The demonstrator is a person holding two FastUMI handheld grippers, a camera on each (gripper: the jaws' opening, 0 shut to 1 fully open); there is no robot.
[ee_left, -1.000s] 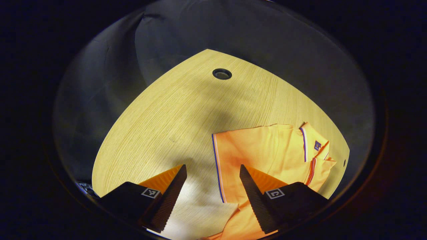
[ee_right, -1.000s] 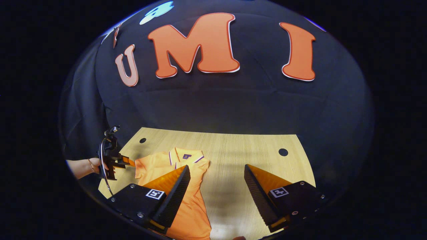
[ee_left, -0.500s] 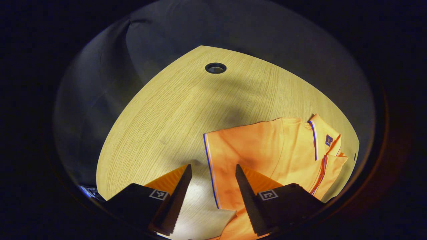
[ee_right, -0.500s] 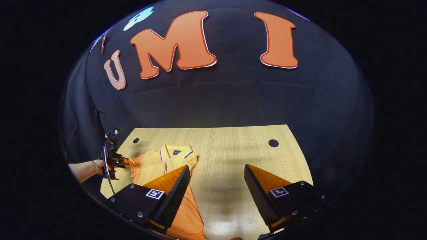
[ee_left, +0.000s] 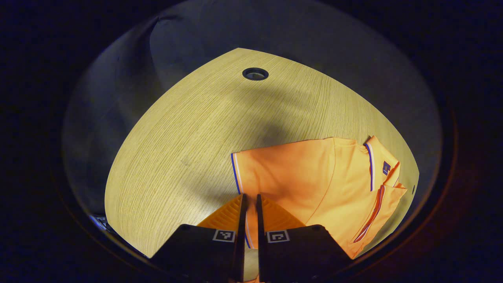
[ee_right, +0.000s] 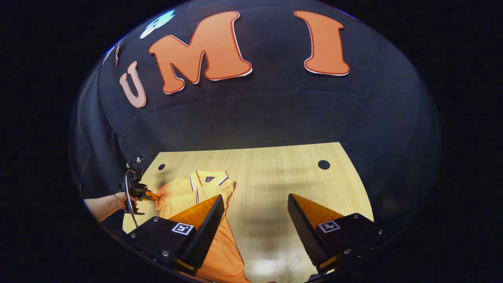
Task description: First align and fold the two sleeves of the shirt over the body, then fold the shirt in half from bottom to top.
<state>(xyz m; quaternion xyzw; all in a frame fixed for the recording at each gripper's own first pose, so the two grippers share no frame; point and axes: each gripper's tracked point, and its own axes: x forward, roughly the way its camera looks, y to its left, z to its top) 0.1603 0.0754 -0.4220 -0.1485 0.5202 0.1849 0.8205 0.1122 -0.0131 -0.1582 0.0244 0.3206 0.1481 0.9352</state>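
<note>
An orange polo shirt [ee_left: 314, 177] with blue and white trim lies flat on the wooden table [ee_left: 177, 129], collar to the right in the left gripper view. My left gripper [ee_left: 249, 196] is shut on the cuff edge of the shirt's sleeve [ee_left: 267, 169], the trim running between its fingers. In the right gripper view the shirt [ee_right: 188, 190] lies at the lower left, and the left gripper [ee_right: 147, 194] pinches the sleeve end at the table's left edge. My right gripper [ee_right: 255, 224] hangs open above bare table to the right of the shirt's body, holding nothing.
The table has round cable holes [ee_left: 255, 74] at the far side, with two more [ee_right: 324, 164] [ee_right: 161, 167] in the right gripper view. A person's hand [ee_right: 118, 201] holds the left gripper. Black cloth walls stand behind the table.
My left gripper moved forward onto the sleeve cuff and went from open to shut on it. My right gripper stayed open and shifted slightly.
</note>
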